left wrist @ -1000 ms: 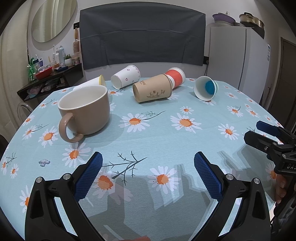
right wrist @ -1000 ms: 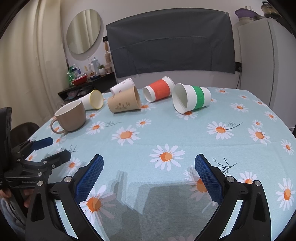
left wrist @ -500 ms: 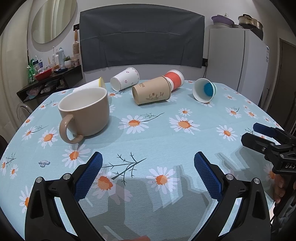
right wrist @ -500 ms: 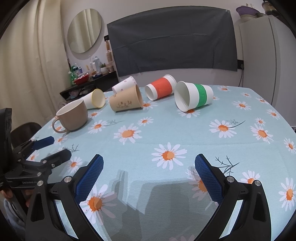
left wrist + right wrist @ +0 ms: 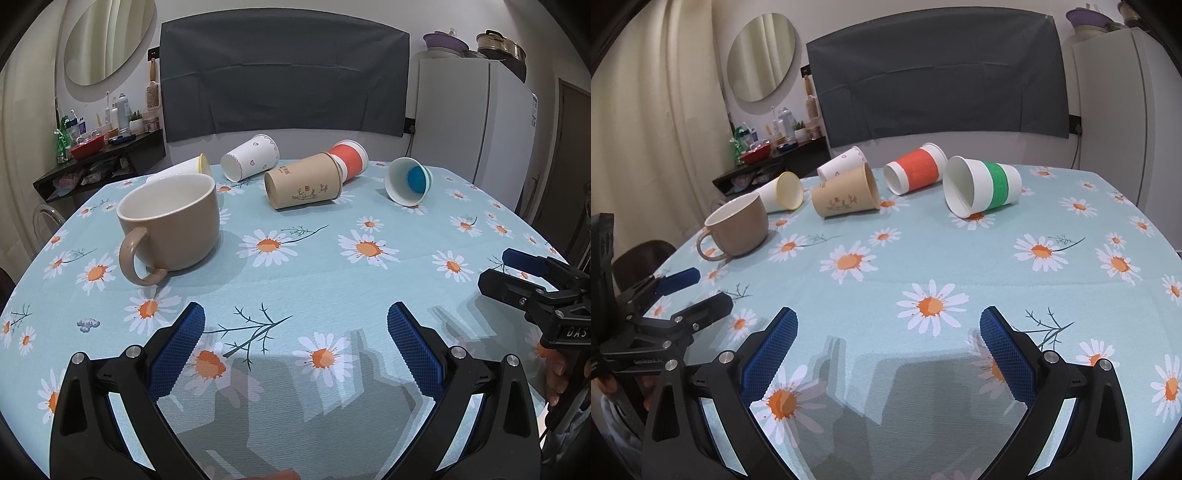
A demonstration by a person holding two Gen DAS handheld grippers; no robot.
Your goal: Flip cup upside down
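Both grippers have drifted slightly nearer the cups since 1 second ago; nothing on the daisy tablecloth [image 5: 303, 280] has shifted. Upright, mouth up, the tan ceramic mug [image 5: 173, 221] stands far-left of the left gripper [image 5: 295, 347], its handle turned toward the near side, its axis vertical. Judging by this, the left gripper is the nearer one; the right gripper [image 5: 888, 347] sees the mug well off to its far left. Both grippers hover with jaws spread wide, holding and touching nothing. 5 paper cups, among them a brown paper cup [image 5: 303, 181], lie on their sides beyond.
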